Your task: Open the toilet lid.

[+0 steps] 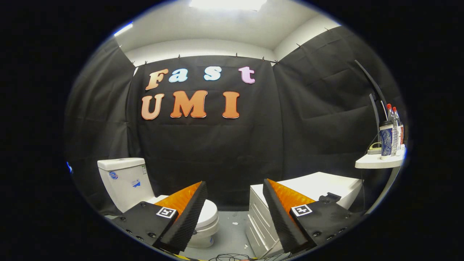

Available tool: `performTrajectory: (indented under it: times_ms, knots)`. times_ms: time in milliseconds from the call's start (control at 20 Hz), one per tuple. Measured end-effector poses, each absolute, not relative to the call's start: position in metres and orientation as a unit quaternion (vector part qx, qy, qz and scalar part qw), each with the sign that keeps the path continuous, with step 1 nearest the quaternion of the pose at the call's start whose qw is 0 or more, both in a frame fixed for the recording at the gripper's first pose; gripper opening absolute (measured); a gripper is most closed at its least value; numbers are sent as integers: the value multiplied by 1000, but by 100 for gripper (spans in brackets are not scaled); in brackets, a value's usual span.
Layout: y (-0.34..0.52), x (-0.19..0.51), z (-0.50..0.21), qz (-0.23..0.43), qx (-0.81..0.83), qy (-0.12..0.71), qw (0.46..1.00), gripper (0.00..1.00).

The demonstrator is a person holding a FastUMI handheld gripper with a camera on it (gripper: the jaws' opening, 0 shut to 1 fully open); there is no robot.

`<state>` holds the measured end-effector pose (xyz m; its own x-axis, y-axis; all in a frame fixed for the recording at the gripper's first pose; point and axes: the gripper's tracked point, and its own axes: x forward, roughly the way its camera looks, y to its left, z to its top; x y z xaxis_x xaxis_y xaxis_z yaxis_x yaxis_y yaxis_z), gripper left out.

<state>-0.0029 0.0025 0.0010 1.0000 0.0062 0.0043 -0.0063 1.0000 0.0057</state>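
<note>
**Toilet with lid down, gripper held back with fingers apart**

The toilet (159, 195) is white, with a boxy tank (125, 181) standing against the black cloth wall and a rounded bowl in front of it. Its lid (209, 214) lies flat and closed over the bowl; much of it is hidden behind the gripper's left finger, so only the rounded front edge and part of the top show. The toilet sits ahead of the gripper and to its left, on a grey floor (232, 232).

The tank carries a round blue sticker near its top, a small blue mark lower down and a pale label at its corner; none of the writing is large enough to read.

The gripper (235, 188) holds its two fingers wide apart, with nothing between them and nothing touching them. Each finger bears a small black-and-white square marker.

To the right, beyond the right finger, stands a white cabinet (315, 188) with drawer fronts, separated from the toilet by a strip of floor. Further right, a white shelf (377, 163) holds a patterned blue cup (386, 139) and clear bottles (395, 127) with red caps. Dark cables (232, 257) lie on the floor just below the fingers.
</note>
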Motion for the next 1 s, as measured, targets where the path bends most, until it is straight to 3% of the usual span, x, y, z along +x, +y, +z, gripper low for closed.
performTrajectory:
  times_ms: [1000]
  knots:
    - [-1, -3, 0, 0, 6, 1, 1000, 99]
